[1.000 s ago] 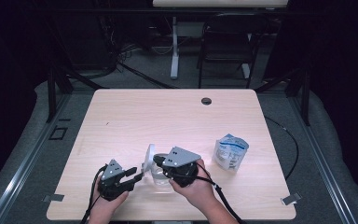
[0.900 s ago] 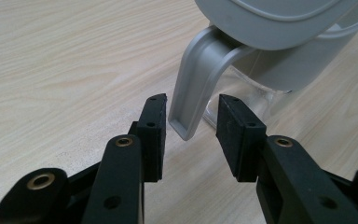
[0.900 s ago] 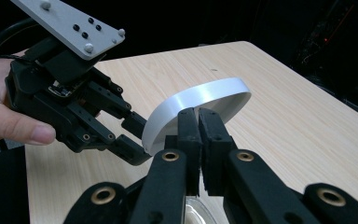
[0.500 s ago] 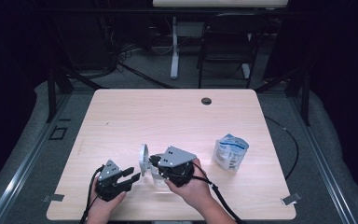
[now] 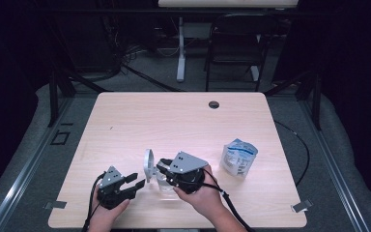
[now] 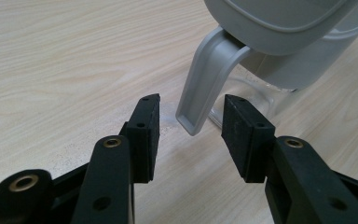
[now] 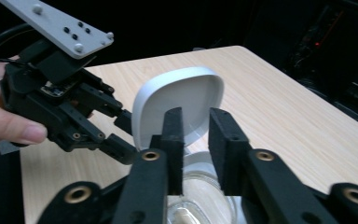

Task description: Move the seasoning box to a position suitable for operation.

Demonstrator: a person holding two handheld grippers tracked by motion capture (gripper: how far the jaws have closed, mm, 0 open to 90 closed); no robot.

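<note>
Beside jar (image 5: 163, 182), pouch (image 5: 238, 157) (well apart), both hand-held grippers parted, lid (image 5: 149, 165) raised.

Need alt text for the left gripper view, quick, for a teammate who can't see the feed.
The left tongs stand open on either side of a grey latch tab that hangs from the raised lid of a clear container; the pads do not touch the tab. Their jaws have just been opening. Beneath them is the light wooden table.

The print on the pouch (image 5: 238, 157) is too small to read.
</note>
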